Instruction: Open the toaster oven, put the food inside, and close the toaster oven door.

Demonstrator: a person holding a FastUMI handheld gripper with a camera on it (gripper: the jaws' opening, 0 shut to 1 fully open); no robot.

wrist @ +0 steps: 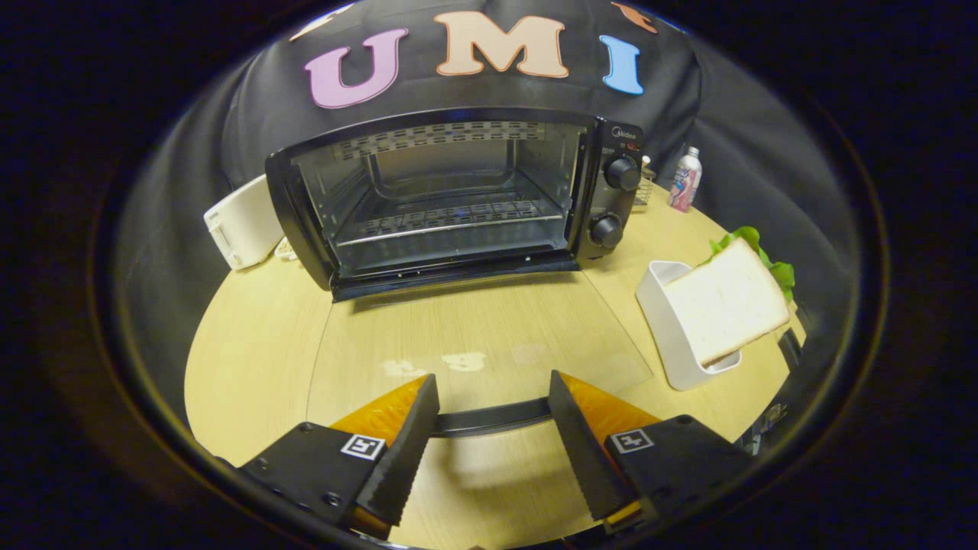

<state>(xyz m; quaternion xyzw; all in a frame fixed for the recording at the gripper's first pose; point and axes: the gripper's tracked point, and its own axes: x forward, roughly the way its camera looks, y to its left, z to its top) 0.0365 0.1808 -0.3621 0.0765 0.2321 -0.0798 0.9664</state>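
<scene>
Toaster oven (451, 202) stood open beyond the gripper (493, 397), whose spread fingers straddled the lowered door's handle (493, 418); bread (726, 299) lay right.

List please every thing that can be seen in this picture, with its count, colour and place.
toaster oven: one, black, at the far side of the table, beyond the fingers.
oven door: one, clear glass, folded down flat on the table; its dark handle lies between the fingers.
bread slice: one, white, leaning on the white holder.
holder: one, white, on the table beside the open door.
lettuce: one bunch, green, behind the bread.
bottle: one, white and pink, behind the oven's knob side.
white appliance: one, beside the oven's other side.
table: one, light wood.
gripper: one, fingers apart, around the door handle, not pressing it.
</scene>
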